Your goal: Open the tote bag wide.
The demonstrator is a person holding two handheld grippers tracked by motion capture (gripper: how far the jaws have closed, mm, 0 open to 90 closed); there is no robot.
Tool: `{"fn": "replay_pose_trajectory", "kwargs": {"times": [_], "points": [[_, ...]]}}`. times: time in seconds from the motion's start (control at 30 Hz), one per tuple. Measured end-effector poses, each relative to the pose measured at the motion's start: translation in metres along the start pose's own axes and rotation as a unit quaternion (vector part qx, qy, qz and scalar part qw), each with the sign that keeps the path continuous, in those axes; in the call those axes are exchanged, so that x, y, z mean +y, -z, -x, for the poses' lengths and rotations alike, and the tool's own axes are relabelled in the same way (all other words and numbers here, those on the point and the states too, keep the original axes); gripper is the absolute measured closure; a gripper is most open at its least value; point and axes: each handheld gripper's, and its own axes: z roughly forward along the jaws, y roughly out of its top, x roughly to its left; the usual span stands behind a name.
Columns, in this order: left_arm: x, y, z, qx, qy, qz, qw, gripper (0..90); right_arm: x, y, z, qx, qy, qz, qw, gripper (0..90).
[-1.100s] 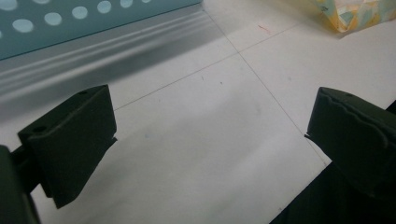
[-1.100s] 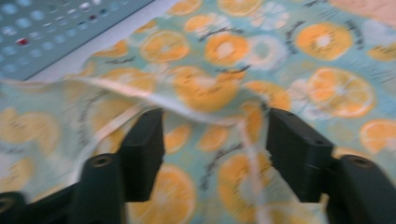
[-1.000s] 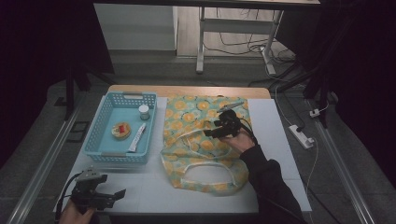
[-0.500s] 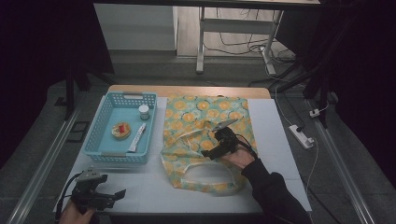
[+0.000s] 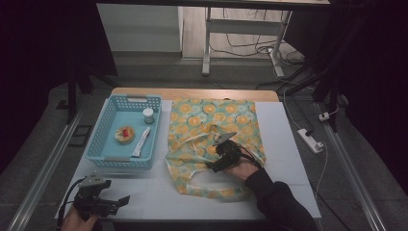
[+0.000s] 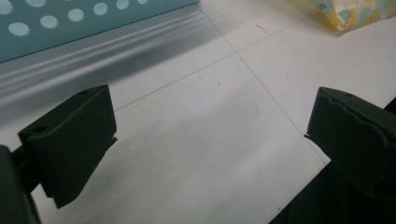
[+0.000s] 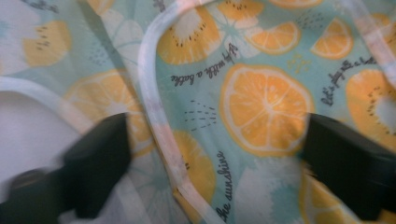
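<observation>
Fruit-print bag: a teal fabric tote bag (image 5: 211, 125) printed with orange and kiwi slices lies flat on the middle of the counter (image 5: 284, 144), its top toward the far edge and its open mouth and pale handles (image 5: 192, 144) toward the near edge.
Right gripper: the right gripper (image 5: 215, 166) sits low over the bag's lower half, near the middle of the counter, jaws pointing left and toward the near edge. In the right gripper view (image 7: 210, 158) the jaws stand well apart and have just been closing a little; a pale handle strap (image 7: 159, 116) runs between them over the printed cloth. The pads do not press on it.
Left gripper: the left gripper (image 5: 113, 204) rests at the near left corner of the counter, just in front of the basket. In the left gripper view (image 6: 210, 140) its jaws are wide, with bare white counter (image 6: 210, 102) between them.
Basket: a light blue plastic basket (image 5: 108, 144) stands along the left edge, just beside the bag.
Basket contents: a small white-lidded jar (image 5: 148, 115) at the far right, a white tube (image 5: 141, 142) below it, and a round tan item with a red centre (image 5: 124, 134) to the left.
</observation>
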Motion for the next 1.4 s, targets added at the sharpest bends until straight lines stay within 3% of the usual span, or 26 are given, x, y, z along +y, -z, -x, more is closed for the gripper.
{"fn": "replay_pose_trajectory", "kwargs": {"times": [0.07, 0.1, 0.23, 0.4, 0.6, 1.17, 1.4], "points": [[0.0, 0.0, 0.0, 0.0, 0.0, 0.0, 1.0, 1.7, -0.001, 0.003, 0.0, 0.006, 0.006, 0.005, 1.0, 34.9], [0.0, 0.0, 0.0, 0.0, 0.0, 0.0, 1.0, 1.7, -0.001, 0.003, 0.0, 0.006, 0.006, 0.005, 1.0, 34.9], [0.0, 0.0, 0.0, 0.001, 0.0, 0.0, 1.0, 1.7, 0.001, 0.007, -0.005, 0.024, 0.031, 0.0, 0.9992, 59.1], [0.0, 0.0, 0.0, 0.001, 0.0, 0.0, 1.0, 1.7, 0.001, 0.009, -0.001, 0.046, 0.014, -0.002, 0.9988, 83.1], [0.0, -0.001, 0.0, 0.0, 0.0, 0.0, 1.0, 1.7, 0.002, 0.013, 0.003, 0.065, 0.003, 0.004, 0.9979, 89.2], [0.001, -0.001, -0.001, -0.002, 0.002, -0.002, 1.0, 1.8, 0.025, 0.042, 0.015, 0.059, -0.022, 0.049, 0.9968, 90.0], [0.001, -0.001, -0.001, -0.003, 0.003, -0.002, 1.0, 1.8, 0.033, 0.052, 0.022, 0.06, -0.044, 0.078, 0.9941, 90.0]]}}
